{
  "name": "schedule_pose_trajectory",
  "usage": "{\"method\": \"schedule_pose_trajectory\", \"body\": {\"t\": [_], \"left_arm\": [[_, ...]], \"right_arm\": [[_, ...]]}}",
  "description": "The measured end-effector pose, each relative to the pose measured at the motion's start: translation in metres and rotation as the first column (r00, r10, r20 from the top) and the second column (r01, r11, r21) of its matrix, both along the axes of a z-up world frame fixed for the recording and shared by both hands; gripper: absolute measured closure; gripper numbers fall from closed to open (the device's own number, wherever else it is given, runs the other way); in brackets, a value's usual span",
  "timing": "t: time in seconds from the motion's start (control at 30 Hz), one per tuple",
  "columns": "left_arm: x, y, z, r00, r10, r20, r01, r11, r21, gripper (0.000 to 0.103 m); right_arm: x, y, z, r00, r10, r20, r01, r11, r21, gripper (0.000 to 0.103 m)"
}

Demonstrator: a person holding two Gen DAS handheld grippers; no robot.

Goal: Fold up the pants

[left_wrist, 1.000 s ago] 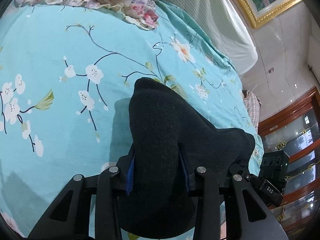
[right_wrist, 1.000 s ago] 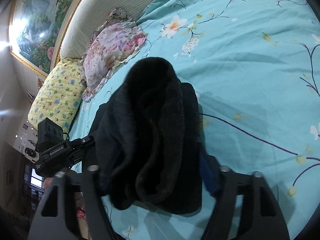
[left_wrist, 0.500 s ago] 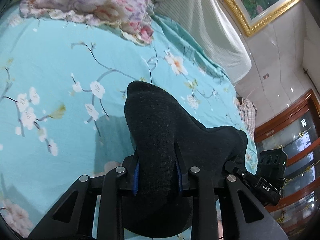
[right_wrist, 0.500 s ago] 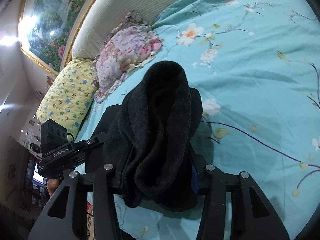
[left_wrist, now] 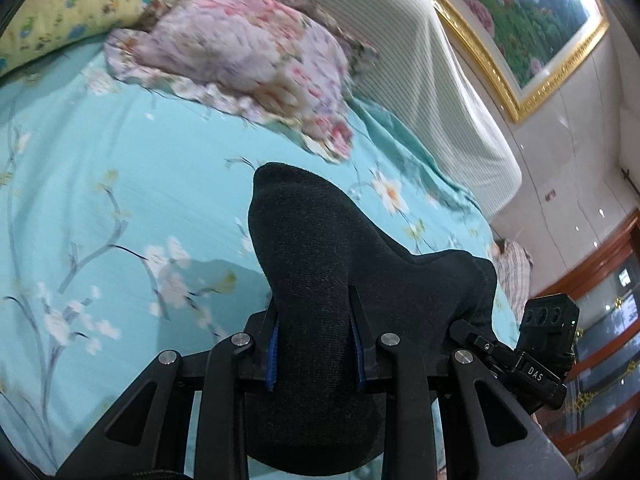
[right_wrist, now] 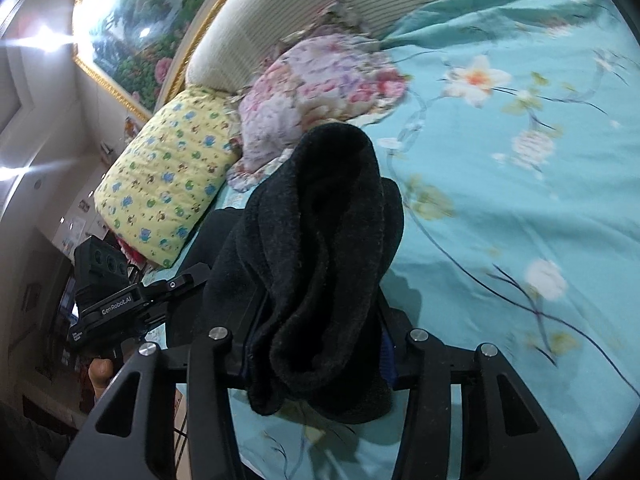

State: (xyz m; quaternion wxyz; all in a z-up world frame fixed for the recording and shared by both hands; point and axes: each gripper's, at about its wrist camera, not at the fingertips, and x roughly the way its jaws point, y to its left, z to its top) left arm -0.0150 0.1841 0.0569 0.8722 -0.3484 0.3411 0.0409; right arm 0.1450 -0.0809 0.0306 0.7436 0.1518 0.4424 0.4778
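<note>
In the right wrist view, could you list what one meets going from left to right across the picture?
Left gripper → yellow pillow → floral pillow → black pants, clamped in the right gripper → teal flowered bedsheet.

The middle of the bed (left_wrist: 120,184) lies open ahead; two pillows (right_wrist: 320,80) and the headboard (left_wrist: 440,92) block its head edge.

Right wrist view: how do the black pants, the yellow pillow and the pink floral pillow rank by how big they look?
Largest to smallest, as they look:
1. Black pants, though they hang right at the camera, so nearness inflates them.
2. Yellow pillow and pink floral pillow: too alike to rank, and the pants hide part of the floral one.
</note>
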Motion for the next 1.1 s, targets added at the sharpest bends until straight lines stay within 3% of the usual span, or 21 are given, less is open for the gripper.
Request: {"method": "schedule_pose_trajectory", "body": {"t": [0.6, 1.1], "left_arm": [[-0.005, 0.082, 0.008, 0.988, 0.152, 0.004, -0.152, 0.986, 0.065, 0.076], [0.022, 0.107, -0.014, 0.986, 0.161, -0.044, -0.156, 0.983, 0.100, 0.076]], "right_arm": [[0.033, 0.111, 0.011, 0.987, 0.149, 0.054, -0.148, 0.989, -0.015, 0.055], [0.060, 0.153, -0.007, 0.986, 0.166, 0.028, -0.165, 0.985, -0.053, 0.055]]}}
